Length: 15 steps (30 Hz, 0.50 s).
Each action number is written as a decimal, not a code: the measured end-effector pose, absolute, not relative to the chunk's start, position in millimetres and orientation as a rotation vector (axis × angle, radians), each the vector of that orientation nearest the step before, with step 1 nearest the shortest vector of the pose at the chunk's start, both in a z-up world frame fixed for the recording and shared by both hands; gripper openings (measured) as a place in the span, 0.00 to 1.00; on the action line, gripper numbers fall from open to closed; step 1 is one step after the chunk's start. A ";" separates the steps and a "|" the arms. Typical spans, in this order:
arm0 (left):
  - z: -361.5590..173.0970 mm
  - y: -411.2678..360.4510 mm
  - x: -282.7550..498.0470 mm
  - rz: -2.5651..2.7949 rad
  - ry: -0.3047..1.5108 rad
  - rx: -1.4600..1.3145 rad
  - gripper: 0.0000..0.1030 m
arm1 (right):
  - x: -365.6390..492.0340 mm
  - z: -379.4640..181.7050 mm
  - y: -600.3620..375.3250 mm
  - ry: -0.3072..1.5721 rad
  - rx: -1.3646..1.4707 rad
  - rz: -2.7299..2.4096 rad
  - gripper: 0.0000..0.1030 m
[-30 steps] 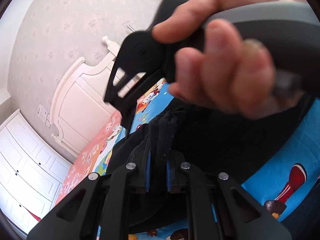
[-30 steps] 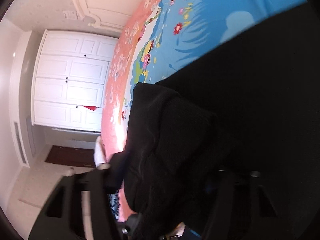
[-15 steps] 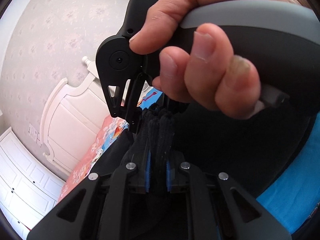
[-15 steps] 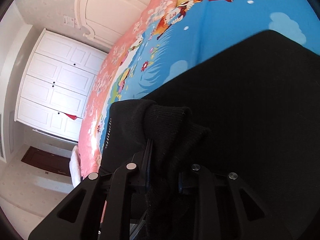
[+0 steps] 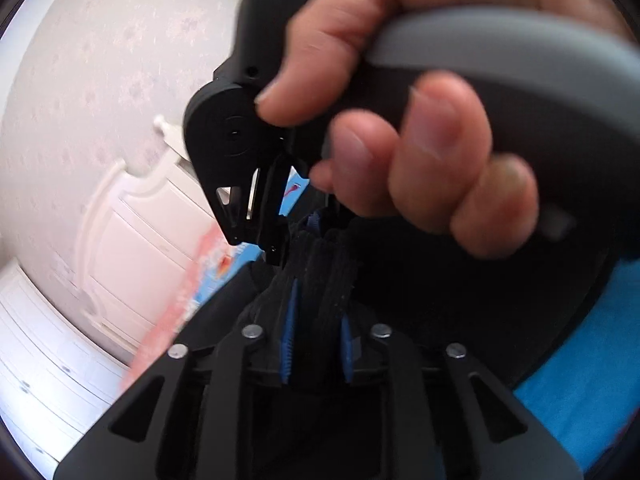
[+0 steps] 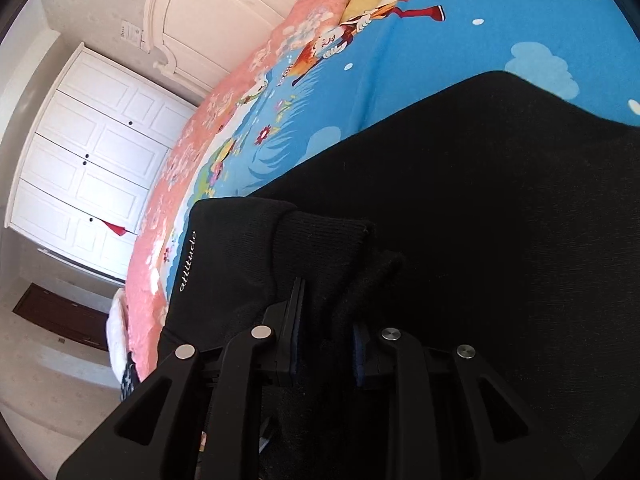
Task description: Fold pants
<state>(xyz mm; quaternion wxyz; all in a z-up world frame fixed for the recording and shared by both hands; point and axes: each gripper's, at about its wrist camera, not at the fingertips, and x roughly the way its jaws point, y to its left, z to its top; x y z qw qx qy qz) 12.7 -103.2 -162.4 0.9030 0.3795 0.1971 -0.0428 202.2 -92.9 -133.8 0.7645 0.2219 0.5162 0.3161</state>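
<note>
Black pants [image 6: 480,208] lie spread on the bed, with a small white word printed near one edge. My right gripper [image 6: 326,320] is shut on a ribbed black cuff of the pants [image 6: 320,236]. My left gripper [image 5: 318,312] is shut on another ribbed black cuff [image 5: 320,264], pinched between its blue pads. In the left wrist view the right gripper's black body [image 5: 236,136] and the hand holding it [image 5: 400,128] sit just above and ahead of my left fingers, very close.
The bed has a blue cartoon sheet [image 6: 400,56] with a pink border [image 6: 208,120]. A white headboard [image 6: 224,4] stands at the far end. White wardrobe doors [image 6: 88,152] and a dark door [image 6: 60,316] lie left of the bed.
The right gripper and its hand have come closer to the left gripper. The right wrist view has swung so more of the flat pants and sheet shows. Both keep their grip.
</note>
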 end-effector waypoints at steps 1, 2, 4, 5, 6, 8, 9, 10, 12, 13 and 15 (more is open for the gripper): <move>-154.2 -96.9 9.1 -0.113 0.411 0.726 0.41 | 201.1 -129.4 -91.7 1.113 0.451 0.667 0.23; -147.0 -91.8 2.9 -0.126 0.401 0.687 0.45 | 199.5 -127.4 -92.3 1.110 0.437 0.654 0.23; -130.6 -75.5 -12.9 -0.147 0.390 0.587 0.47 | 194.2 -116.2 -96.3 1.093 0.410 0.600 0.23; -121.3 -61.9 -20.4 -0.149 0.394 0.512 0.47 | 188.6 -105.0 -99.1 1.073 0.391 0.569 0.24; -108.1 -36.9 -29.9 -0.138 0.405 0.393 0.47 | 182.2 -95.2 -101.9 1.046 0.371 0.554 0.24; -92.3 10.2 -44.0 -0.073 0.425 0.209 0.45 | 166.2 -72.0 -99.1 0.981 0.320 0.549 0.27; -89.2 31.6 -49.0 -0.038 0.443 0.136 0.42 | 154.7 -58.5 -91.8 0.940 0.276 0.536 0.38; -89.3 60.8 -53.4 0.022 0.471 0.061 0.37 | 145.0 -49.7 -83.8 0.906 0.236 0.516 0.50; -94.5 97.4 -65.1 0.128 0.503 0.026 0.35 | 120.5 -34.4 -62.6 0.786 0.164 0.513 0.88; -100.3 109.8 -65.6 0.152 0.533 0.024 0.35 | 108.3 -29.8 -49.5 0.727 0.116 0.538 0.88; -110.4 131.3 -66.6 0.180 0.583 -0.016 0.35 | 96.5 -31.4 -21.2 0.709 -0.002 0.494 0.88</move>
